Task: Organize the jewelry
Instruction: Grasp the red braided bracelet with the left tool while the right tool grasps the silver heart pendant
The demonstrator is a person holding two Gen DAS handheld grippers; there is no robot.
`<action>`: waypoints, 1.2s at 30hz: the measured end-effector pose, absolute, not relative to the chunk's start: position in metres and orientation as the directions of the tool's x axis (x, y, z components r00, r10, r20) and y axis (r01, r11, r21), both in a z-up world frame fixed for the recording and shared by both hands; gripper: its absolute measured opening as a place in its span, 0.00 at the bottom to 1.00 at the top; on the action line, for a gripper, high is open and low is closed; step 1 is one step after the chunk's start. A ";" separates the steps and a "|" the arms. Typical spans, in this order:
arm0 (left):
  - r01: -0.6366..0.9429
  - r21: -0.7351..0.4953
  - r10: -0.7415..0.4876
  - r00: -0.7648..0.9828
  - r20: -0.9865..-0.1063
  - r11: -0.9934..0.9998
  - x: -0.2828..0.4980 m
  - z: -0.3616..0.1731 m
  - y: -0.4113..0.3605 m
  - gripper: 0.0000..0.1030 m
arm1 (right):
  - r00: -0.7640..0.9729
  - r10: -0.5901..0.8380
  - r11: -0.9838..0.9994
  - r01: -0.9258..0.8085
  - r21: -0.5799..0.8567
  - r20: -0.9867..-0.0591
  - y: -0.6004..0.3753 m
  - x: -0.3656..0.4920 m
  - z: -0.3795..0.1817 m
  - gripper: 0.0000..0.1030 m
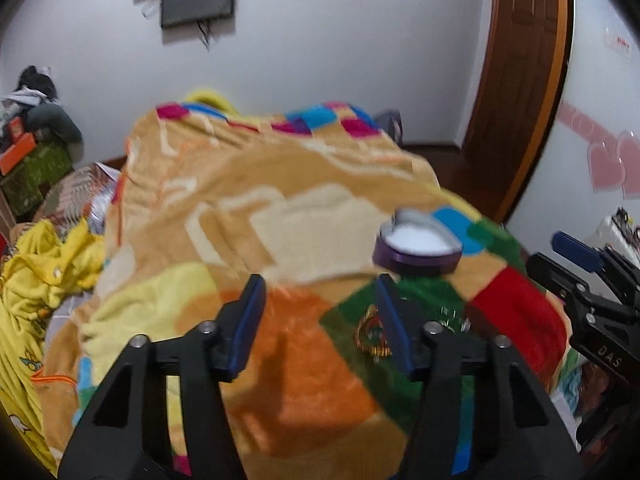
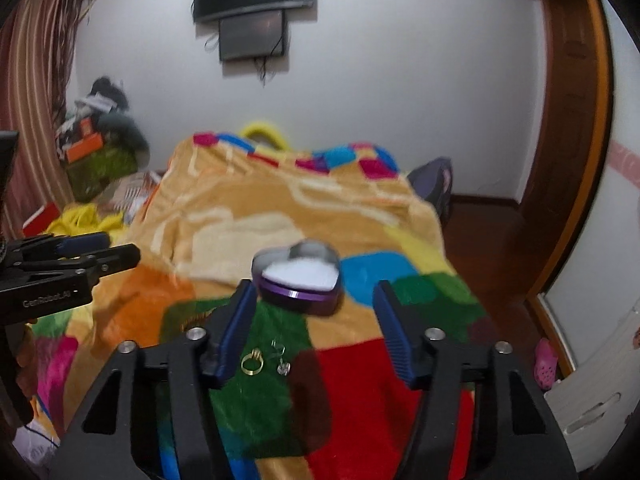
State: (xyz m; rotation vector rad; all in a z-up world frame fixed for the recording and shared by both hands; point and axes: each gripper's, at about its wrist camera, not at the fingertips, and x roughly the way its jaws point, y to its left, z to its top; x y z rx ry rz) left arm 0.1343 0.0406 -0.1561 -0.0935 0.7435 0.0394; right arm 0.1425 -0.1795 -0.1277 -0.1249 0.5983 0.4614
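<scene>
An open heart-shaped purple box (image 1: 418,248) with a white lining sits on a colourful blanket (image 1: 248,216). My left gripper (image 1: 320,284) hovers open over the blanket, nothing between its fingers. A gold and red coiled piece (image 1: 370,334) lies just inside its right finger, partly hidden by it. In the right wrist view the box (image 2: 298,280) lies just beyond my open right gripper (image 2: 315,288). A gold ring (image 2: 252,362) and a small clear piece (image 2: 282,360) rest on a green patch by its left finger. Each gripper shows at the other view's edge.
The blanket covers a bed that drops off on the right to a wooden floor (image 2: 480,232). Yellow clothing (image 1: 40,280) and boxes pile up on the left. A wooden door (image 2: 568,100) and white wall stand behind; pink shoes (image 2: 545,362) lie low right.
</scene>
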 end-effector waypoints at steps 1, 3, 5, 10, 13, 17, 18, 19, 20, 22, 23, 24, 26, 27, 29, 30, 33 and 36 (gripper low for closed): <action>-0.060 -0.074 -0.008 0.724 -0.690 0.995 0.137 -0.161 0.039 0.48 | 0.712 0.387 0.886 -0.463 0.022 -0.586 -0.179 0.144 -0.132 0.46; -0.038 -0.083 -0.033 0.699 -0.714 0.996 0.141 -0.170 0.035 0.43 | 0.684 0.397 0.877 -0.479 0.034 -0.612 -0.179 0.147 -0.140 0.43; -0.019 -0.093 -0.055 0.679 -0.732 0.995 0.146 -0.177 0.032 0.40 | 0.652 0.408 0.868 -0.494 0.050 -0.639 -0.180 0.150 -0.149 0.39; 0.034 -0.137 -0.127 0.636 -0.761 0.990 0.155 -0.192 0.023 0.34 | 0.591 0.428 0.851 -0.519 0.084 -0.684 -0.182 0.153 -0.167 0.34; 0.059 -0.135 -0.143 0.609 -0.780 0.989 0.158 -0.200 0.017 0.34 | 0.565 0.434 0.843 -0.530 0.094 -0.702 -0.180 0.157 -0.176 0.34; 0.057 -0.135 -0.143 0.578 -0.803 0.989 0.162 -0.211 0.021 0.29 | 0.535 0.441 0.831 -0.547 0.103 -0.720 -0.179 0.158 -0.183 0.32; 0.049 -0.142 -0.144 0.571 -0.809 0.989 0.163 -0.213 0.023 0.25 | 0.530 0.443 0.829 -0.549 0.105 -0.723 -0.178 0.159 -0.185 0.31; 0.042 -0.147 -0.145 0.565 -0.812 0.988 0.164 -0.215 0.025 0.22 | 0.524 0.444 0.827 -0.552 0.107 -0.727 -0.177 0.159 -0.186 0.30; 0.037 -0.153 -0.147 0.562 -0.814 0.988 0.165 -0.216 0.026 0.21 | 0.520 0.444 0.826 -0.554 0.108 -0.730 -0.176 0.160 -0.188 0.29; 0.036 -0.160 -0.152 0.558 -0.816 0.987 0.167 -0.218 0.028 0.19 | 0.510 0.445 0.822 -0.558 0.111 -0.736 -0.172 0.162 -0.191 0.27; 0.036 -0.160 -0.153 0.553 -0.819 0.987 0.168 -0.219 0.027 0.18 | 0.506 0.446 0.821 -0.560 0.112 -0.738 -0.172 0.163 -0.193 0.26; 0.036 -0.158 -0.151 0.548 -0.823 0.987 0.169 -0.221 0.027 0.16 | 0.504 0.448 0.819 -0.562 0.114 -0.739 -0.171 0.163 -0.193 0.25; 0.036 -0.149 -0.145 0.534 -0.833 0.988 0.172 -0.226 0.025 0.13 | 0.500 0.452 0.816 -0.566 0.116 -0.739 -0.169 0.164 -0.194 0.24; 0.036 -0.144 -0.141 0.530 -0.836 0.989 0.173 -0.228 0.025 0.12 | 0.499 0.453 0.815 -0.567 0.116 -0.739 -0.168 0.164 -0.195 0.23; 0.035 -0.134 -0.133 0.525 -0.841 0.990 0.176 -0.230 0.024 0.11 | 0.494 0.452 0.813 -0.571 0.115 -0.742 -0.166 0.165 -0.197 0.18; 0.036 -0.131 -0.130 0.524 -0.842 0.991 0.176 -0.231 0.024 0.10 | 0.493 0.451 0.813 -0.572 0.114 -0.744 -0.166 0.166 -0.198 0.16; 0.035 -0.124 -0.124 0.524 -0.843 0.992 0.177 -0.233 0.024 0.05 | 0.490 0.451 0.810 -0.575 0.112 -0.746 -0.165 0.167 -0.199 0.09; 0.036 -0.127 -0.127 0.527 -0.840 0.991 0.177 -0.231 0.025 0.02 | 0.493 0.455 0.810 -0.575 0.114 -0.741 -0.164 0.166 -0.197 0.09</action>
